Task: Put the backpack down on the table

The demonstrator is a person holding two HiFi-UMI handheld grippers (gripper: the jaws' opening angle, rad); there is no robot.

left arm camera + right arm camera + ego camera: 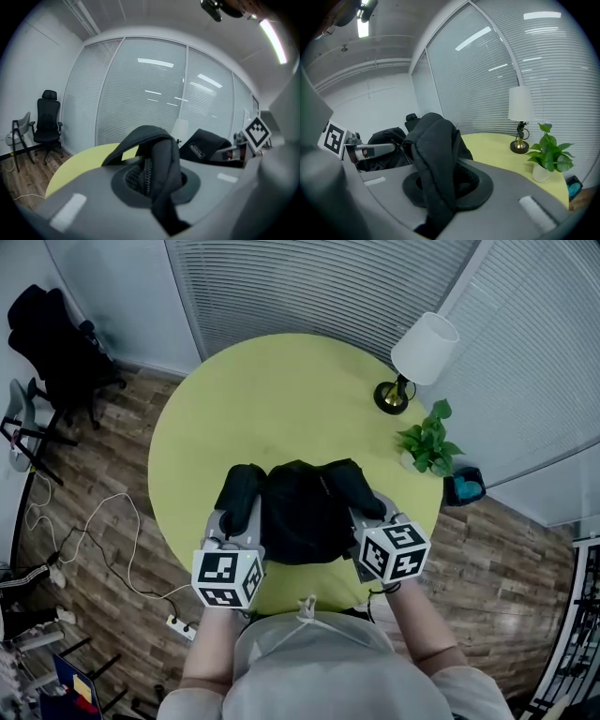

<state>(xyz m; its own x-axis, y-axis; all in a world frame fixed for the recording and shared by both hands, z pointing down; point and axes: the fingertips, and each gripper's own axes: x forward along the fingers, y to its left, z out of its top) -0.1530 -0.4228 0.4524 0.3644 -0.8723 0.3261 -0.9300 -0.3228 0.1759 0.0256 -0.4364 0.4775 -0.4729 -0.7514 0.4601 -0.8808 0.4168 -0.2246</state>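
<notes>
A black backpack hangs between my two grippers over the near part of the round yellow-green table. My left gripper is shut on the left shoulder strap, which folds over between its jaws in the left gripper view. The right shoulder strap is pinched the same way in my right gripper, which is also shut. The bag's body shows to the right in the left gripper view, and to the left as a dark mass in the right gripper view. Whether the bag touches the tabletop is hidden.
A white-shaded lamp and a potted plant stand at the table's far right edge. A black office chair is at the back left. Cables and a power strip lie on the wood floor at left.
</notes>
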